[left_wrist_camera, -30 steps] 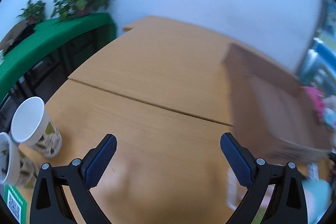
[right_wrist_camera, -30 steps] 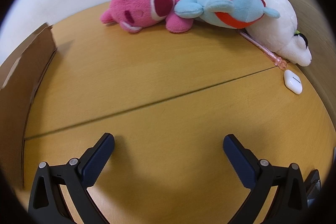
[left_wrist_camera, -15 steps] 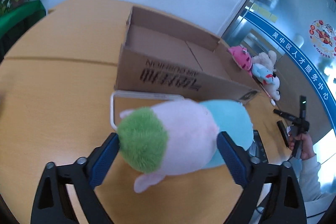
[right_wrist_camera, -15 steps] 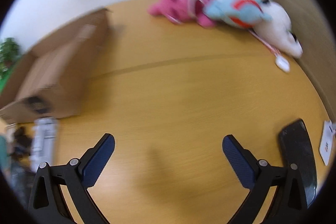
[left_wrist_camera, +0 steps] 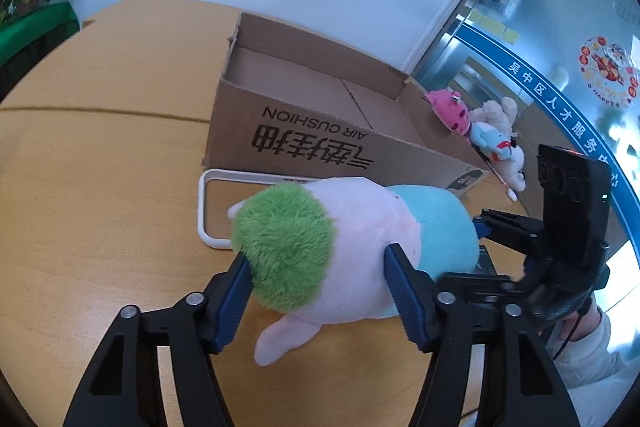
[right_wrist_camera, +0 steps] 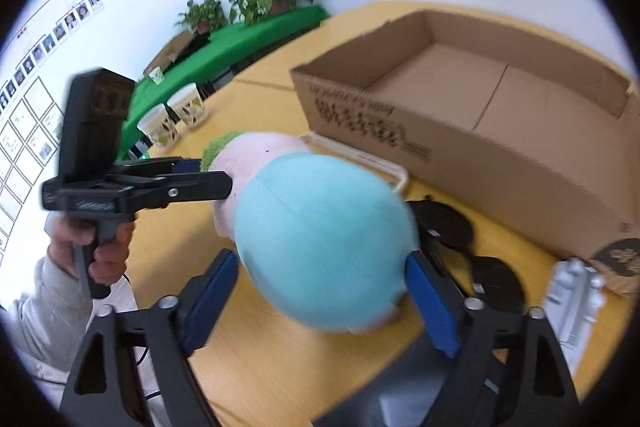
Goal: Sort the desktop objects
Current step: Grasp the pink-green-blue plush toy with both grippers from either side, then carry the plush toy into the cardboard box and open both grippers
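Note:
A plush toy with a green tuft, pink head and light blue body lies on the wooden table in front of an open cardboard box. My left gripper is shut on its pink head end. My right gripper is shut on its blue body end. In the right wrist view the left gripper's fingers press the pink part. In the left wrist view the right gripper shows behind the toy. The box is empty inside.
A white frame lies under the toy by the box. Black sunglasses and a white plastic piece lie near the box. Two paper cups stand at the table edge. Other plush toys lie beyond the box.
Both grippers have closed in on the plush toy from opposite ends. The right gripper swung from the far plush toys toward the box and the toy. The left jaws narrowed onto the head.

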### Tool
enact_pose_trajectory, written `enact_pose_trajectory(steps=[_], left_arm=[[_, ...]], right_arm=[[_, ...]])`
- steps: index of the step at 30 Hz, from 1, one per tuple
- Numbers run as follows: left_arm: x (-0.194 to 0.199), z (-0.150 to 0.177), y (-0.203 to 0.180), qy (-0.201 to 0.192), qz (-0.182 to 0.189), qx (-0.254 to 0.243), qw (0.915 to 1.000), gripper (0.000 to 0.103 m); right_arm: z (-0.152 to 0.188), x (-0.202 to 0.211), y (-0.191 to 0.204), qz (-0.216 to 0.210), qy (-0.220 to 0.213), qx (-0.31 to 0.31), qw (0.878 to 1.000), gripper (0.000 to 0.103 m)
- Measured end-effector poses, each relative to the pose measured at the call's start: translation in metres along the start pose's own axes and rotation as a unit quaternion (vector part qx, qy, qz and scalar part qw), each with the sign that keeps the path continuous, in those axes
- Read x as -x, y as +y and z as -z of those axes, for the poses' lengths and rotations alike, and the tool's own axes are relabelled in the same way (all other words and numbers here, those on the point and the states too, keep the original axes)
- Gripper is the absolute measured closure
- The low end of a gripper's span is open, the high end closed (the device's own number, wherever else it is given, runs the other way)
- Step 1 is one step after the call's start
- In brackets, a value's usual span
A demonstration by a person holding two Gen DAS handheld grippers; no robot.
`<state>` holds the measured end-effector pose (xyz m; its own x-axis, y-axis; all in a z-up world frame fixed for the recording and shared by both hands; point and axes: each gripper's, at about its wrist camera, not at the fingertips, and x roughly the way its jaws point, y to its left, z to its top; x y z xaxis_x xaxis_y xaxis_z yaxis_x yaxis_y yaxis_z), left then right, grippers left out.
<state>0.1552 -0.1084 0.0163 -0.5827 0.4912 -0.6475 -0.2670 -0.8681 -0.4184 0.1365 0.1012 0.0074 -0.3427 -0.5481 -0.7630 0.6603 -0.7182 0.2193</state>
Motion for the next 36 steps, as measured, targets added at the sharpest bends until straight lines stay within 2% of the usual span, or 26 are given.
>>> enact_pose_trajectory(steps=[5, 7, 9, 11, 14, 19, 23, 28, 32, 36], left_arm=[[0.005, -0.002, -0.008, -0.012, 0.001, -0.019, 0.9997, 0.051], [0.007, -0.005, -0.017, -0.018, -0.009, -0.033, 0.9992, 0.052], [0.012, -0.011, -0.026, -0.026, -0.01, -0.042, 0.9987, 0.052], [0.021, -0.022, -0.037, -0.042, -0.013, -0.057, 0.9974, 0.052], [0.037, -0.049, -0.056, -0.074, -0.013, -0.079, 0.994, 0.052], [0.043, -0.124, -0.09, -0.124, -0.007, -0.133, 0.9833, 0.052], [0.021, -0.193, -0.1, -0.136, 0.003, -0.153, 0.9788, 0.052], [-0.028, -0.273, -0.089, -0.131, 0.019, -0.133, 0.9823, 0.052], [-0.076, -0.321, -0.062, -0.115, 0.021, -0.1, 0.9881, 0.052], [-0.138, -0.351, -0.027, -0.074, -0.017, -0.072, 0.9945, 0.052]], right_arm=[[0.005, 0.005, 0.001, -0.004, -0.001, -0.001, 1.0, 0.021], [0.007, 0.011, 0.001, -0.01, -0.008, -0.007, 1.0, 0.026], [0.0, 0.006, 0.0, -0.007, -0.018, -0.007, 1.0, 0.028], [-0.005, 0.019, -0.003, -0.008, -0.038, -0.008, 0.999, 0.028], [-0.023, 0.047, -0.009, -0.01, -0.081, -0.011, 0.997, 0.028], [-0.074, 0.094, -0.031, 0.017, -0.146, 0.006, 0.989, 0.028], [-0.13, 0.108, -0.065, 0.043, -0.165, 0.014, 0.985, 0.028], [-0.197, 0.102, -0.109, 0.068, -0.168, 0.021, 0.983, 0.028], [-0.253, 0.066, -0.152, 0.071, -0.152, 0.016, 0.986, 0.028], [-0.28, 0.006, -0.195, 0.053, -0.122, -0.011, 0.991, 0.028]])
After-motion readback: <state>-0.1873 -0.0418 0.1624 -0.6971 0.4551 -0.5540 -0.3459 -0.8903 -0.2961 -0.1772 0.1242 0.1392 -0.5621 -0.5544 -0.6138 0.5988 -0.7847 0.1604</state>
